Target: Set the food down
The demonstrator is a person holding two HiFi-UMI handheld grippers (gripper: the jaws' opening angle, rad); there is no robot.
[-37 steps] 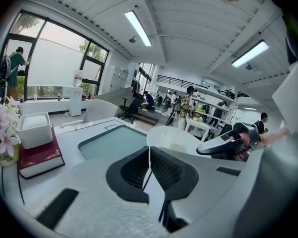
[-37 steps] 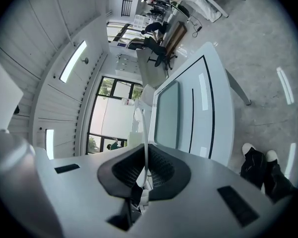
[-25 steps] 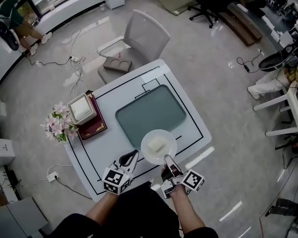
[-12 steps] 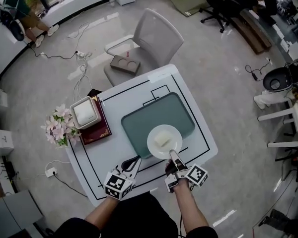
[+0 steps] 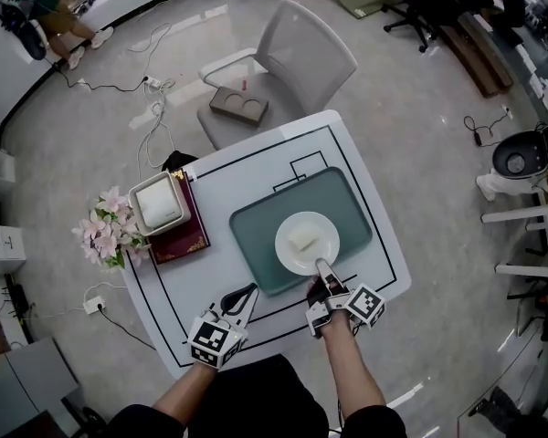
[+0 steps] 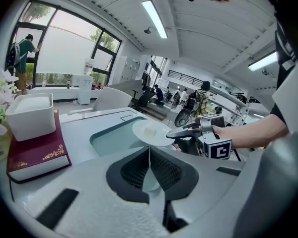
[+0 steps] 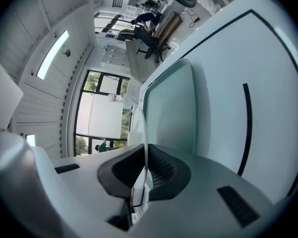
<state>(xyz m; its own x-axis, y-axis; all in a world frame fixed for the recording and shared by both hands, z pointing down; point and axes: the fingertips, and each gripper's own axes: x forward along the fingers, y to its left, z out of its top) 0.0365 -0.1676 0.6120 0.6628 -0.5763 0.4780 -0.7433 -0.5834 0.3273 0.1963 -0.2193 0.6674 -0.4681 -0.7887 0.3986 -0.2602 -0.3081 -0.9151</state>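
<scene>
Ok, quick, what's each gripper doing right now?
Left gripper: shut, nothing in it.
Right gripper: shut on the rim of the plate.

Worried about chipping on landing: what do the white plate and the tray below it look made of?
Plate: white, smooth, thin-rimmed, faint sheen; ceramic or melamine, the look leaves it open. Tray: grey-green, matte, rounded corners, raised lip; probably moulded plastic.
</scene>
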